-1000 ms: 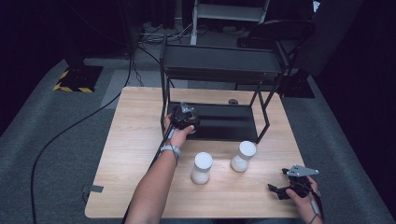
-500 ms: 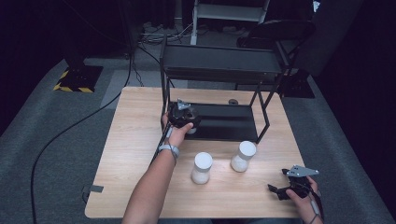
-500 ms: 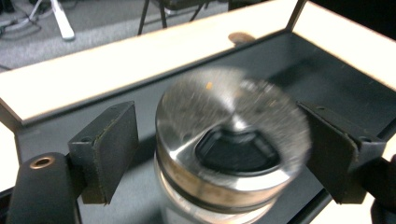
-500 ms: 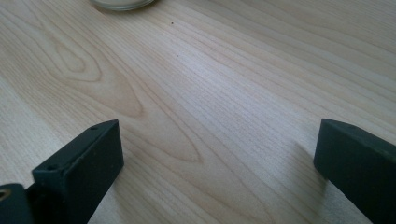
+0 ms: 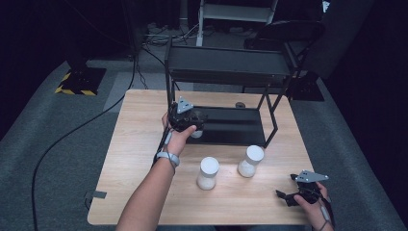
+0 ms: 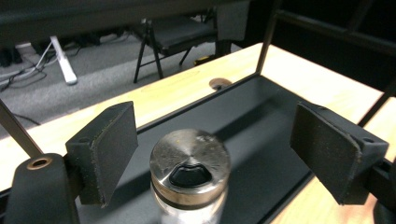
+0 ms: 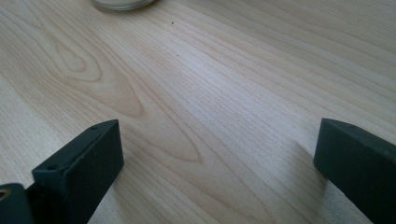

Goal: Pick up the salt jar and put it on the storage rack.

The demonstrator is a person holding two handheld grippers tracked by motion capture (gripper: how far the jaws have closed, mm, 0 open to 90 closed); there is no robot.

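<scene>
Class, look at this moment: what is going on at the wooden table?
A person works with two hand-held grippers. The left hand-held gripper has just been opening over a metal-lidded glass jar that stands on the black bottom shelf of a black metal rack; the jar sits between the pads, untouched. The right hand-held gripper rests open near the table's front edge. Two white-capped jars wait in front of the rack.

Two white-lidded jars stand apart on the wooden table [image 5: 134,144], one left [image 5: 208,173] and one right [image 5: 250,161]. Beyond the table, far back, sit a dark folding chair [image 5: 293,31] and loose floor cables [image 5: 163,38].
</scene>
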